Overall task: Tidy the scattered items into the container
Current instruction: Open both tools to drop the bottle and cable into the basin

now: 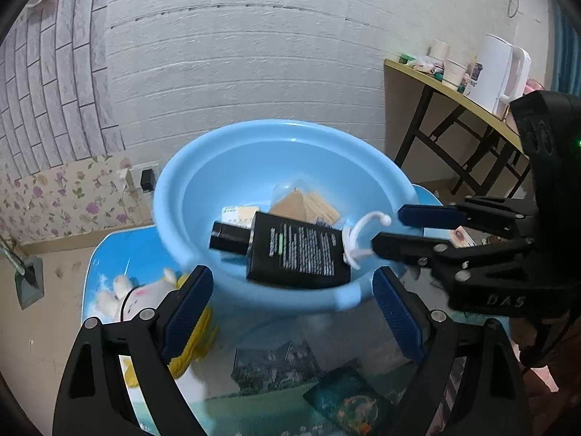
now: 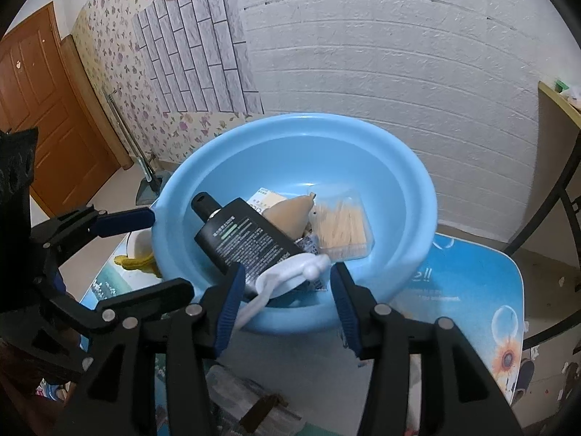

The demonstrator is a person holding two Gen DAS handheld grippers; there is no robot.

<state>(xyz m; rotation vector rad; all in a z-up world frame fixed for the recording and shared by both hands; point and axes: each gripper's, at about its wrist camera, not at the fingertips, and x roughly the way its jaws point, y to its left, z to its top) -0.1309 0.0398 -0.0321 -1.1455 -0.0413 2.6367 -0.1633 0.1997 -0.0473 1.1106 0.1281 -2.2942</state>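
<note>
The left gripper [image 1: 292,292] fills the bottom of its own view, jaws spread wide with nothing between them, hanging above a table top printed with landscape pictures [image 1: 276,367]. Just past its fingers sits the light blue basin [image 1: 189,196], the container for the scattered things. A black bottle [image 1: 290,250] leans on the near inside wall of the basin, its cap [image 1: 227,236] pointing left and its base up near the rim. A white plastic hook [image 1: 357,239] hangs at the bottle's base.

In the right wrist view the right gripper [image 2: 285,290] hovers at the near rim of the basin, jaws released, apart on either side of the white hook [image 2: 290,272]; its blue pads do not press on it. Deeper in the basin lie a clear box of toothpicks [image 2: 343,225], a tan pouch [image 2: 290,214] and a small printed packet [image 2: 265,198].

Outside the basin, a plush rabbit [image 1: 134,298] with yellow parts lies on the table to the left, beside the left gripper's finger.

The table's blue cover shows bubbles and a sunflower [image 2: 506,356] on the right. Behind stands a white brick-pattern wall [image 1: 254,54], with grey tile sheeting and flowered paper further left. A brown wooden door [image 2: 40,109] is at far left. A side table [image 1: 454,91] on the right carries a white kettle [image 1: 497,72] and paper cups [image 1: 454,69].
</note>
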